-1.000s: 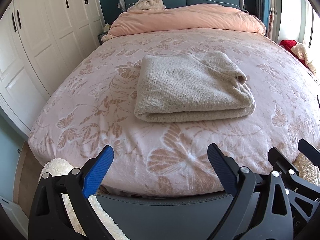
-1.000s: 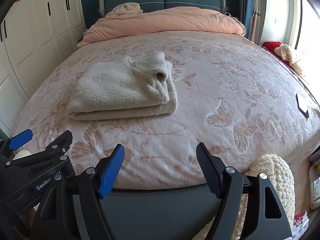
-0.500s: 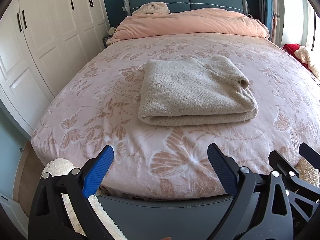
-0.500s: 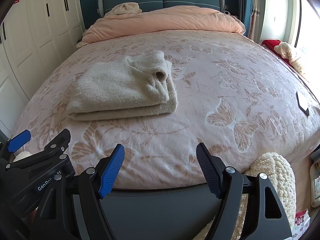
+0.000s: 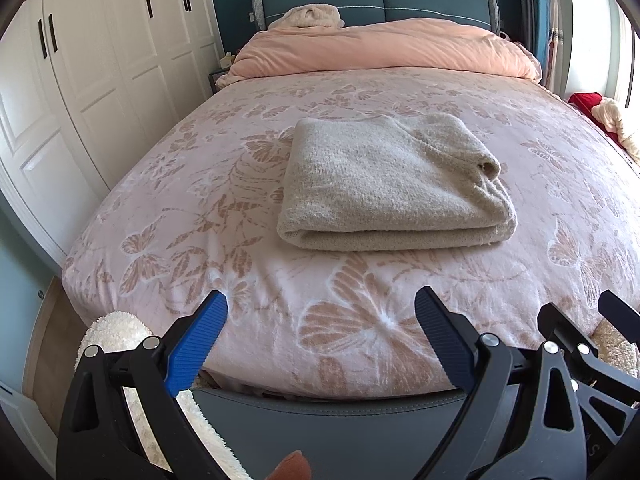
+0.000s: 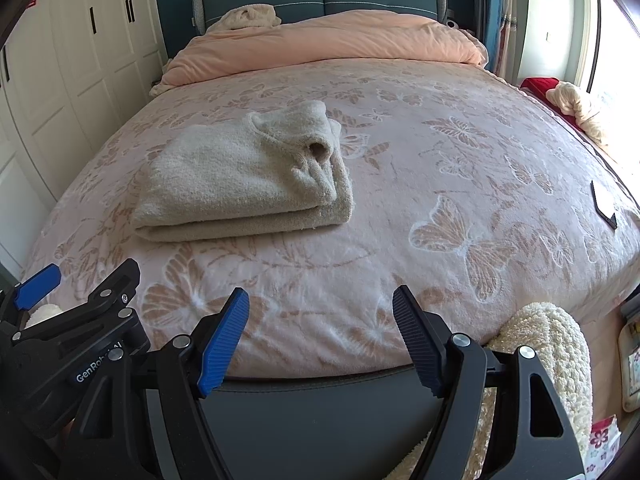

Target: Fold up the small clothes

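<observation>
While folded sweater (image 5: 394, 184) sits frame centre, unmoved since a second ago, left gripper (image 5: 320, 332) and right gripper (image 6: 320, 336) are held released, empty, lower frame; fold judged finished.

Left gripper (image 5: 320, 320) and right gripper (image 6: 320, 316), fingers spread, empty

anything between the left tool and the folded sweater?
Nothing but bare butterfly-print bedspread lies between the left tool and the folded beige sweater. The left wrist view shows it; the right wrist view agrees.
</observation>
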The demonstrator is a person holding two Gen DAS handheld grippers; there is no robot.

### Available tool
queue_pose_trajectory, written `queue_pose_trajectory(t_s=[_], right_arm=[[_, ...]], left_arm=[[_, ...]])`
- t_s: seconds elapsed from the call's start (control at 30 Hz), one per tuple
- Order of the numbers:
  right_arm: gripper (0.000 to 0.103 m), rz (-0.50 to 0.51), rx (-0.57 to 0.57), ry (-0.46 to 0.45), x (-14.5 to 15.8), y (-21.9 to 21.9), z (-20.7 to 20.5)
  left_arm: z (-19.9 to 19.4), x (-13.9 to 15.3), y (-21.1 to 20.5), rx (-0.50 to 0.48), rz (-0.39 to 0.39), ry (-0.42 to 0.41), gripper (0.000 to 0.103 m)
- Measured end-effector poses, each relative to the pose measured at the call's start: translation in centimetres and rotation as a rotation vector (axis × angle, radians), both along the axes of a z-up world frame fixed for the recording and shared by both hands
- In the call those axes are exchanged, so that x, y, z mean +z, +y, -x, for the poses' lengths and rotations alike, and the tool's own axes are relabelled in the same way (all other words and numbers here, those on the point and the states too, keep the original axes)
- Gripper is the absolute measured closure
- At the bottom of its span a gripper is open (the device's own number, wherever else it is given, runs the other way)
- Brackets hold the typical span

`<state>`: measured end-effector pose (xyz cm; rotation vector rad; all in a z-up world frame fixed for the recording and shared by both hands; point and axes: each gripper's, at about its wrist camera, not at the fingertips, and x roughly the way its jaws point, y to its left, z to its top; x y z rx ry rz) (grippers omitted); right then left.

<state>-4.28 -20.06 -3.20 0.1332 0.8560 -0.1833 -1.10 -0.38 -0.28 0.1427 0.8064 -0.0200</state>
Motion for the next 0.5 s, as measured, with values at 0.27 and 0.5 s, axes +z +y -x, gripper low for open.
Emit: queue_pose_trajectory(t_s=[0.27, 0.5], right_arm=[[0.031, 0.003, -0.007, 0.003, -0.07, 0.19, 0.08], [0.031, 0.003, -0.009, 0.004, -0.11, 0.24, 0.17]], left_arm=[[0.01, -0.15, 0.11, 0.000, 0.005, 0.008, 0.011], [0.00, -0.20, 0.09, 0.001, 0.007, 0.010, 0.011]])
